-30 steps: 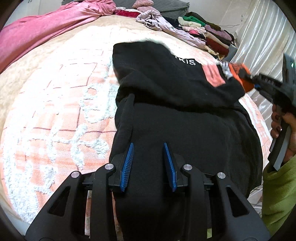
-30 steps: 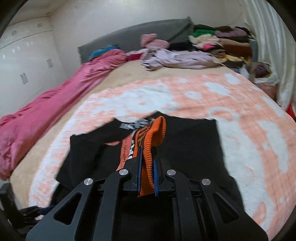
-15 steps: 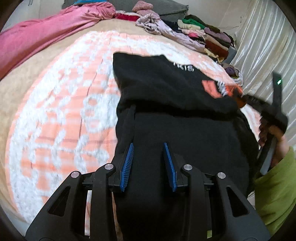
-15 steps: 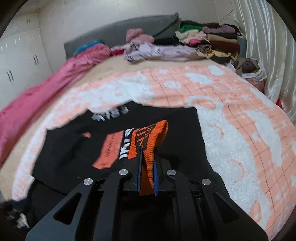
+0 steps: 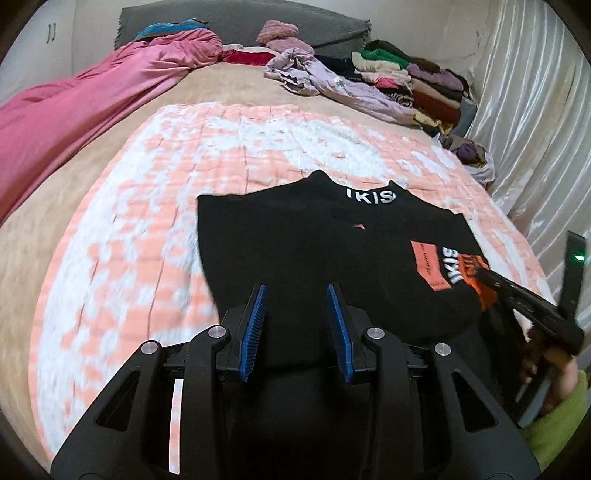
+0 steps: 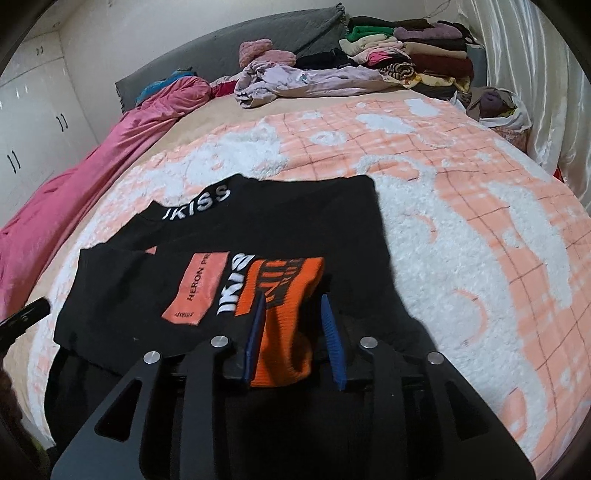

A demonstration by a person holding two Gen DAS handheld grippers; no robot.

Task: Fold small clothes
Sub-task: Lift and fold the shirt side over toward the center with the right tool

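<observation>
A black sweater (image 5: pixel 295 236) with a white-lettered collar lies flat on the peach and white bedspread (image 5: pixel 155 206). Its sleeve is folded across the body, showing an orange patch (image 6: pixel 195 291) and an orange ribbed cuff (image 6: pixel 284 291). My right gripper (image 6: pixel 293 332) is opening: the cuff lies loose between the blue pads (image 6: pixel 332 336), resting on the sweater. The left wrist view catches the same right gripper (image 5: pixel 480 273) at the cuff (image 5: pixel 485 295), held by a hand in a green sleeve (image 5: pixel 557 432). Over the sweater's near hem, my left gripper (image 5: pixel 297 325) stands open, nothing between its fingers.
A pink blanket (image 5: pixel 74 110) runs along the bed's left side. A lilac garment heap (image 5: pixel 325 77) and a stack of folded clothes (image 5: pixel 413 77) sit at the far right by the grey headboard (image 5: pixel 240 18). A shiny curtain (image 5: pixel 535 129) lines the right; white cupboards (image 6: pixel 33 122) stand left.
The right gripper brought the orange cuff down onto the sweater and its jaws parted from a tight grip. The left gripper pulled back and rose, still open.
</observation>
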